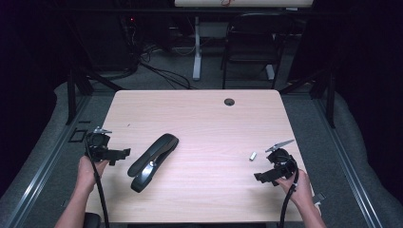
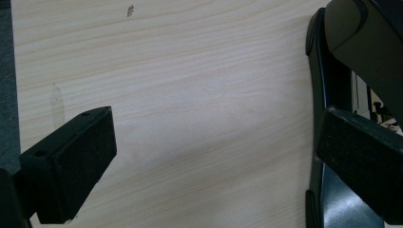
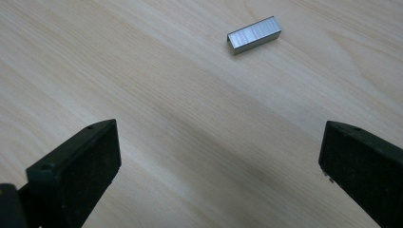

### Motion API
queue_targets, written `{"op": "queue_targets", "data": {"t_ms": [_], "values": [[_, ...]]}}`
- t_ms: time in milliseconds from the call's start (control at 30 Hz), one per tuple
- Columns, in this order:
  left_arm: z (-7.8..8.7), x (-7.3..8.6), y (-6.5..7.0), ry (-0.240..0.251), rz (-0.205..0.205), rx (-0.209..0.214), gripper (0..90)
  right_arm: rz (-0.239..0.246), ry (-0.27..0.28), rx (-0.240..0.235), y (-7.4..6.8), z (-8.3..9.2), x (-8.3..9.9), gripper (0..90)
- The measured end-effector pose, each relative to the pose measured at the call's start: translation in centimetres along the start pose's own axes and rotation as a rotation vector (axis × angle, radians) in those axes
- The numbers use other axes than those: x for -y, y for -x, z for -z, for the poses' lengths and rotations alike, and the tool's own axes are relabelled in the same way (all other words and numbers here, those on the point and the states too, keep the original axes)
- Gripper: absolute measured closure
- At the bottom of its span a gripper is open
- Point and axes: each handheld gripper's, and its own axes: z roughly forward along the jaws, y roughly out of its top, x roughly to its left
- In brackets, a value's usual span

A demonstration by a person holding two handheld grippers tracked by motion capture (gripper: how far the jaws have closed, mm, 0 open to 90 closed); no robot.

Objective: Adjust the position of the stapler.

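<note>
A black stapler (image 1: 153,160) lies opened out on the light wooden table (image 1: 199,118), left of centre. My left gripper (image 1: 121,155) is held open just to its left; in the left gripper view the stapler (image 2: 349,61) fills the right edge, beside one of the black pads (image 2: 361,166). A small silver strip of staples (image 1: 253,156) lies on the table at the right. My right gripper (image 1: 263,177) hovers open just in front of it. In the right gripper view the staples (image 3: 254,35) lie ahead of the spread jaws, with bare wood between them.
A round cable hole (image 1: 229,101) sits near the table's far edge. Beyond the table stand a black chair (image 1: 252,42) and a white desk leg (image 1: 196,47), with cables on the floor. Dark curtains close both sides.
</note>
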Motion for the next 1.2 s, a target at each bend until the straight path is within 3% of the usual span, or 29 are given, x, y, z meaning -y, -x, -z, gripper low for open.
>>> {"op": "queue_targets", "data": {"t_ms": [433,533,600,667,733,800,833,933,967,1000,1200], "values": [[0.7,0.19,-0.34,0.024,0.035,0.026,0.2,0.023,-0.026,0.011,-0.28,-0.26,-0.53,0.9],[0.81,0.15,-0.2,0.028,0.037,0.011,0.3,0.024,-0.026,0.009,-0.4,-0.32,-0.58,1.3],[0.72,0.04,0.05,-0.004,0.022,-0.003,0.5,0.02,-0.025,0.007,-0.37,-0.37,-0.53,3.0],[0.66,0.05,0.12,-0.003,0.018,-0.011,2.8,0.022,-0.029,0.004,-0.32,-0.35,-0.53,3.1],[0.58,0.09,0.23,0.002,0.018,-0.017,12.6,0.022,-0.029,0.003,-0.31,-0.33,-0.52,3.3],[0.49,0.13,0.31,0.0,0.023,-0.028,16.2,0.02,-0.026,0.004,-0.35,-0.37,-0.52,3.5],[0.52,0.17,0.28,-0.01,0.02,-0.022,25.0,0.024,-0.027,0.008,-0.37,-0.39,-0.57,5.5],[0.46,0.24,0.25,-0.018,0.013,-0.02,31.7,0.021,-0.032,0.007,-0.43,-0.45,-0.62,6.2],[0.45,0.28,0.26,-0.021,0.009,-0.012,31.7,0.021,-0.032,0.007,-0.43,-0.45,-0.62,6.2],[0.43,0.33,0.31,-0.024,-0.003,0.001,41.0,0.022,-0.028,0.009,-0.43,-0.45,-0.6,6.4],[0.07,0.48,0.59,-0.053,-0.033,0.04,59.0,0.025,-0.037,0.007,-0.45,-0.45,-0.61,6.9]]}}
